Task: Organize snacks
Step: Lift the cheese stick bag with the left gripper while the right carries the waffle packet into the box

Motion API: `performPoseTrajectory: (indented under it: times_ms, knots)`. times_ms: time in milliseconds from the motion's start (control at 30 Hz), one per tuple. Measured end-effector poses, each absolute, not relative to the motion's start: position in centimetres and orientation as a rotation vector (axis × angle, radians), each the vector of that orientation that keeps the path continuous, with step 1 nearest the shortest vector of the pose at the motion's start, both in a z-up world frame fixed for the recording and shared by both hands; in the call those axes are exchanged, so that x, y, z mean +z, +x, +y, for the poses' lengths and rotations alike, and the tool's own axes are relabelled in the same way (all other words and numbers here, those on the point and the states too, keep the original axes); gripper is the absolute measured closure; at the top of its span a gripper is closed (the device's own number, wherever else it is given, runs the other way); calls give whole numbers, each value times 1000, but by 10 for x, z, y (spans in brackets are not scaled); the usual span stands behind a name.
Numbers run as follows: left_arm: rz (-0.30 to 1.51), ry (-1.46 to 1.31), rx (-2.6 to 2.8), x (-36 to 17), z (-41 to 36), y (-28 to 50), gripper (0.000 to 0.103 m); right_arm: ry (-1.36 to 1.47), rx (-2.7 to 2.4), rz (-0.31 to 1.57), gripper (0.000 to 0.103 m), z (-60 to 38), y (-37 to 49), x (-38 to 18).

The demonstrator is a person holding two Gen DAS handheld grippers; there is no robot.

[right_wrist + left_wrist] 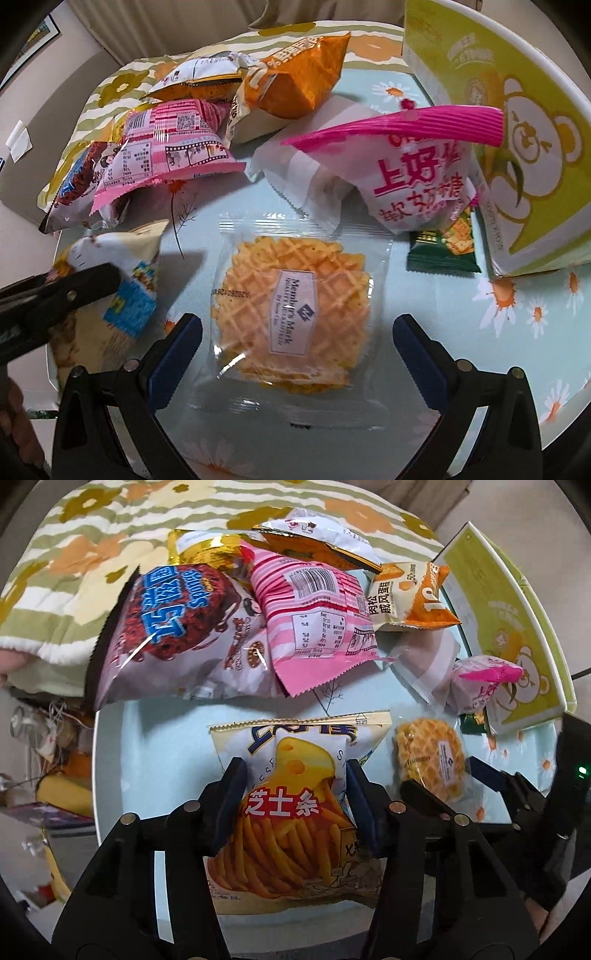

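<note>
A cheese-stick bag (295,830), white and yellow with orange sticks printed on it, sits between my left gripper's blue pads. The left gripper (293,779) is shut on the bag, pinching its middle so the foil creases. In the right wrist view the same bag (125,280) shows at the left, with a black finger (74,291) of the left gripper across it. A clear packet with a round waffle (291,314) lies flat on the table. My right gripper (297,321) hangs over it, open, one finger on each side and neither touching. The waffle packet (430,768) also shows right of the bag.
A heap of snacks lies at the back: a chocolate bag (166,627), a pink striped bag (314,627), an orange packet (295,74), a pink-topped candy bag (413,173) and a small green packet (439,251). A yellow-green bear box (517,147) stands right. The table's edge (96,775) runs left.
</note>
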State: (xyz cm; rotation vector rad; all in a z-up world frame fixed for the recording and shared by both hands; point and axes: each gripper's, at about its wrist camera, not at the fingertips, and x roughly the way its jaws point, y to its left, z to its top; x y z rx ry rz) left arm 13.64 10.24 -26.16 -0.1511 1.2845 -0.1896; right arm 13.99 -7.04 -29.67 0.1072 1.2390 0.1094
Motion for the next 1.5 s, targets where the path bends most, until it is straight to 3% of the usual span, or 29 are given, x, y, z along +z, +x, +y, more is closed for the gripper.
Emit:
performPoseTrajectory:
  times_ms: [100, 267, 433, 767, 1033, 1500]
  knots:
    - [1277, -147, -187, -259, 106, 134, 52, 77, 103, 1234, 4, -62, 142, -301]
    - [1273, -160, -183, -257, 112, 131, 52, 5, 86, 1206, 22, -57, 143, -302]
    - [1264, -164, -186, -251, 115, 129, 53, 24, 109, 1204, 29, -60, 139, -296]
    - [1218, -182, -223, -223, 111, 128, 64, 69, 150, 1121, 30, -75, 123, -255]
    - [1173, -216, -251, -205, 106, 127, 65, 89, 139, 1042, 30, -81, 118, -225]
    - [958, -202, -374, -102, 47, 172, 65, 119, 103, 825, 30, -149, 127, -124]
